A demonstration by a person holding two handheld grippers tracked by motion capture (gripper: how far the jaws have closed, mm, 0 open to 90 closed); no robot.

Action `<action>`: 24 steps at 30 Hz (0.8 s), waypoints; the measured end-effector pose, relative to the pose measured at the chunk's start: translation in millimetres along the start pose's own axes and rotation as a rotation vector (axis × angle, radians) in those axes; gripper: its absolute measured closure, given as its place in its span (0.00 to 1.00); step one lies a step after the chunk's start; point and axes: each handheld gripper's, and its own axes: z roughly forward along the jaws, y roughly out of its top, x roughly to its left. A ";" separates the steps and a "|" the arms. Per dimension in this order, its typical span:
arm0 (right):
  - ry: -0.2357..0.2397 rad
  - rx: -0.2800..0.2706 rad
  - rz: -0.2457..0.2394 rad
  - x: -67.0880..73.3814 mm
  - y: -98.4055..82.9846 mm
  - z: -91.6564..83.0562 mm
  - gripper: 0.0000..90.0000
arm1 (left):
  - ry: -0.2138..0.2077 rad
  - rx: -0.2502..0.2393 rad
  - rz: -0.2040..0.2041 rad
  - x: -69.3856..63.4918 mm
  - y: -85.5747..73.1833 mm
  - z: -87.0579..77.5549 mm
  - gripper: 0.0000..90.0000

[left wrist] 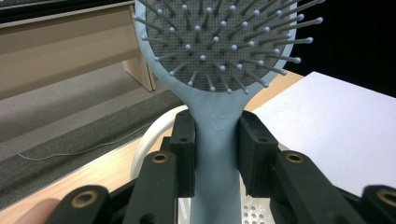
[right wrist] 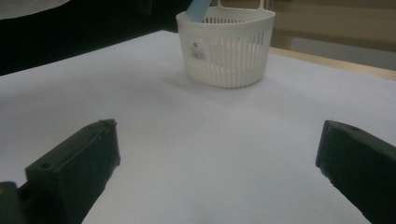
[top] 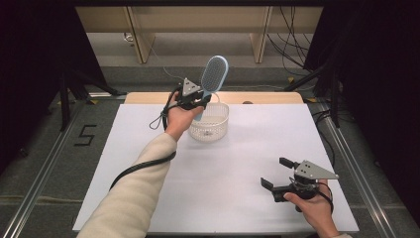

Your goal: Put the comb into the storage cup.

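Looking down from the high view, I see the big white counter [top: 223, 168] first, with a strip of bare wood along its far edge. On it, toward the far side and a bit left of the middle, stands a small white basket [top: 210, 124] with slotted walls. In the right claw view the basket [right wrist: 227, 46] sits well ahead of my open jaws.

My left claw [top: 198, 99] is up over the left rim of the basket. Its two black jaws are pressed tight on the thin neck of a light blue hairbrush [top: 214, 74]. The brush stands almost upright, head on top, leaning a little to the right. In the left claw view I see the hairbrush [left wrist: 217, 140] squeezed on both sides, its grey pad of round-tipped bristles facing me, and its handle going down toward the basket.

My right claw [top: 278, 173] rests low near the front right corner of the counter. Its jaws stand wide apart and hold nothing.
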 end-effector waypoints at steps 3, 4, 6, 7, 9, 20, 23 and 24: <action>-0.001 -0.002 0.001 -0.1 -0.1 0.2 0.00 | 0.002 0.004 0.008 0.3 -0.8 0.7 0.78; 0.000 -0.001 -0.001 -0.2 -0.1 0.1 0.00 | 0.002 0.005 0.009 0.3 -1.2 0.9 0.78; 0.000 -0.002 0.002 -0.1 -0.1 0.2 0.00 | 0.001 0.007 0.008 0.1 -2.3 1.4 0.78; 0.001 -0.002 0.003 -0.1 -0.1 0.2 0.00 | 0.001 0.007 0.010 0.2 -2.7 1.7 0.78; 0.000 -0.002 0.003 -0.1 -0.1 0.2 0.00 | 0.002 0.008 0.009 0.2 -3.8 2.3 0.78; 0.001 -0.002 0.003 -0.2 -0.2 0.2 0.00 | 0.001 0.015 0.017 1.1 -6.6 4.8 0.78; 0.003 -0.004 0.004 -0.2 -0.2 0.4 0.00 | 0.003 0.018 0.017 1.1 -7.4 5.7 0.78; 0.001 -0.003 0.005 -0.1 -0.1 0.2 0.00 | 0.002 0.018 0.018 1.0 -7.7 6.0 0.78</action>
